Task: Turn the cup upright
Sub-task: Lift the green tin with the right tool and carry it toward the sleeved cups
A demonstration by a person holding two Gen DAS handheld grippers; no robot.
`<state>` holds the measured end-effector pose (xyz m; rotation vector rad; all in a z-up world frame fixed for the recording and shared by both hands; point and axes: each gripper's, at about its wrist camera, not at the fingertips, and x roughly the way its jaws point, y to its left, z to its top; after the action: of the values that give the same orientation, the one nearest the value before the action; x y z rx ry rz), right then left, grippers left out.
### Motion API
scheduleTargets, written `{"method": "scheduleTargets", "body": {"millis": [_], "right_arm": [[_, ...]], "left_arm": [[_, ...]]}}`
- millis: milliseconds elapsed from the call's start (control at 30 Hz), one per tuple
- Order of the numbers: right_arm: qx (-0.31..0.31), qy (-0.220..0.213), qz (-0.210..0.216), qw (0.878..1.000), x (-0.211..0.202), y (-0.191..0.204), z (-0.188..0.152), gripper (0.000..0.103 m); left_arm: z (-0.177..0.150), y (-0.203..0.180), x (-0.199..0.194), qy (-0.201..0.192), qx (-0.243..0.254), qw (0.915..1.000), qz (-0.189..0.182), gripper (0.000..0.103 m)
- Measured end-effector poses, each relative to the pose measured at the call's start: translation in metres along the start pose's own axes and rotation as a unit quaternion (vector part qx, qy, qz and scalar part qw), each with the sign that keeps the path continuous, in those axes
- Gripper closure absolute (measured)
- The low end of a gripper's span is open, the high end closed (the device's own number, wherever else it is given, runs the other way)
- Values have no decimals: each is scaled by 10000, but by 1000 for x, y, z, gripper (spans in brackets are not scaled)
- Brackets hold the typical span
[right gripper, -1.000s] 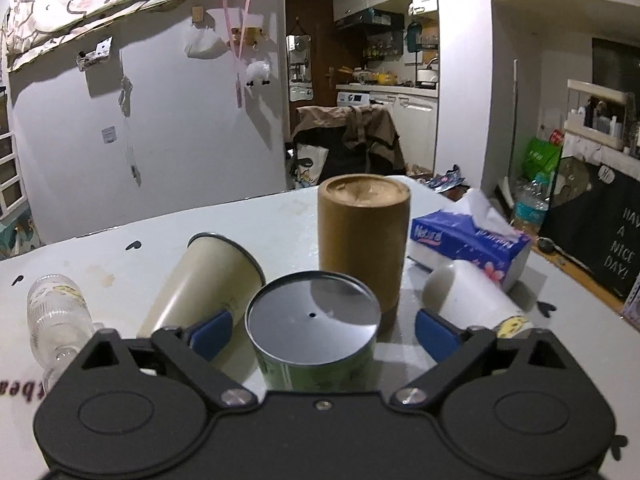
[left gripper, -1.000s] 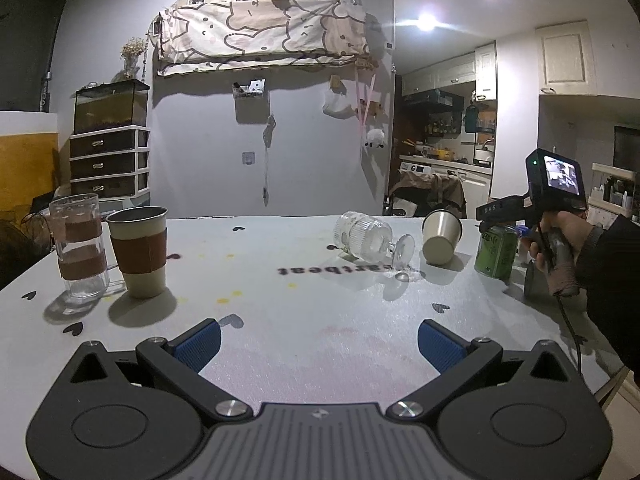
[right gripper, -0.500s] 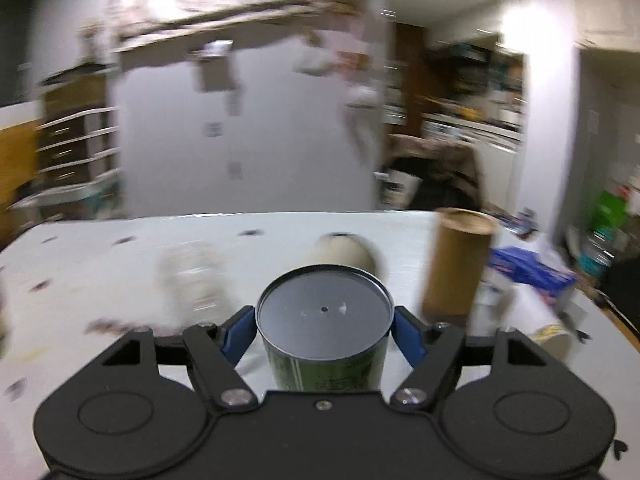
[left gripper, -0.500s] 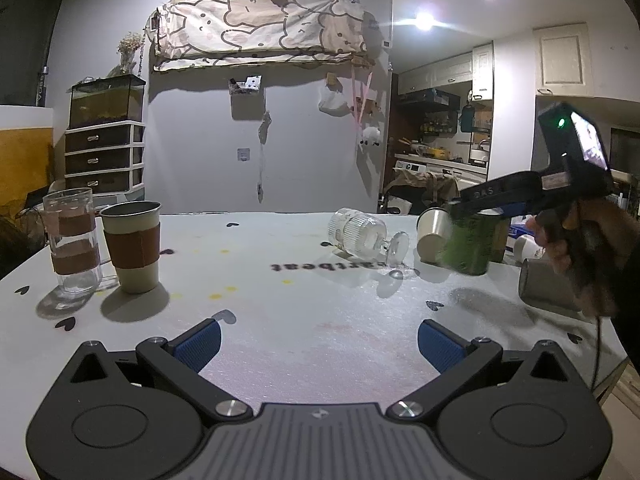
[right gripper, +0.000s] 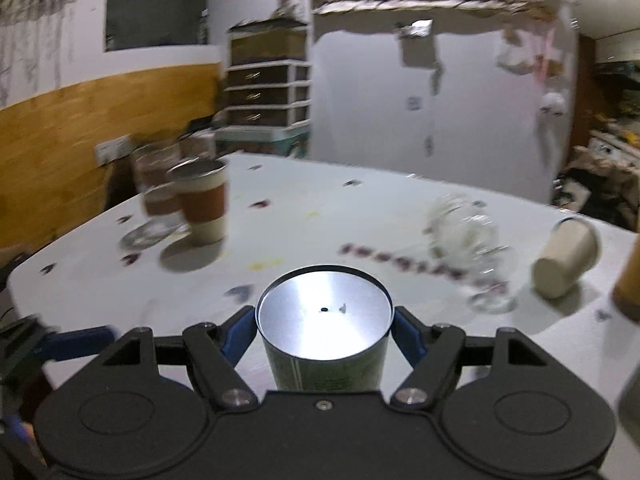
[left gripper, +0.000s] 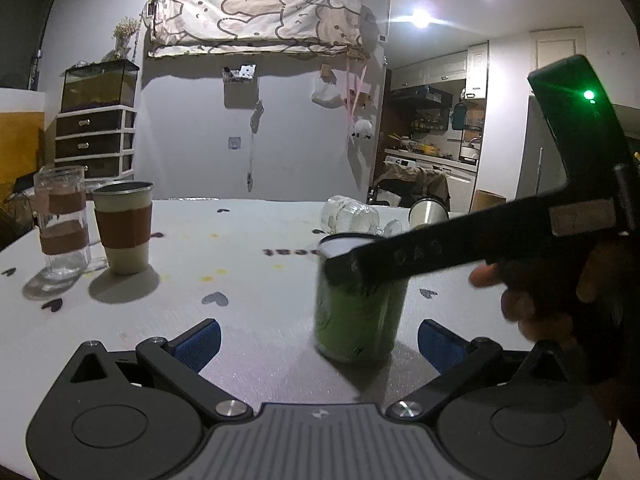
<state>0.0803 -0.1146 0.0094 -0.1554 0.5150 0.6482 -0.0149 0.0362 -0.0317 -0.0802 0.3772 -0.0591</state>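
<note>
My right gripper (right gripper: pixel 324 330) is shut on a green cup (right gripper: pixel 325 344) that stands bottom-up, its silver base on top. In the left wrist view the green cup (left gripper: pixel 356 308) is held just over the white table (left gripper: pixel 240 280), between my left fingers and a little ahead of them. My left gripper (left gripper: pixel 318 340) is open and empty, its blue pads (left gripper: pixel 200 342) wide apart. The right gripper's black body (left gripper: pixel 460 248) crosses the cup's top.
A cream cup with a brown sleeve (left gripper: pixel 124 226) and a glass (left gripper: pixel 62 220) stand upright at the left. A clear glass (right gripper: pixel 464 232) and a cream cup (right gripper: pixel 568 256) lie on their sides at the back right. A brown cylinder (right gripper: pixel 630 280) stands at the right edge.
My right gripper closed on the green cup and carried it left across the table, to just in front of my left gripper. The left gripper stayed put and open.
</note>
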Motion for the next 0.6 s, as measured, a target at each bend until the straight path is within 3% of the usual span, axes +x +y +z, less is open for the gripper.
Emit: {"method": "scheduleTargets", "body": {"millis": [200, 300, 600], "right_arm": [[-179, 110, 66, 9998, 3, 19, -7, 29], [-403, 202, -54, 9990, 4, 26, -4, 17], [-374, 300, -164, 9987, 15, 21, 6, 28]], "left_arm": [[-8, 6, 16, 143, -13, 9998, -118, 0], [-10, 5, 25, 185, 23, 9998, -81, 0], [-16, 3, 43, 254, 59, 9996, -61, 0]]}}
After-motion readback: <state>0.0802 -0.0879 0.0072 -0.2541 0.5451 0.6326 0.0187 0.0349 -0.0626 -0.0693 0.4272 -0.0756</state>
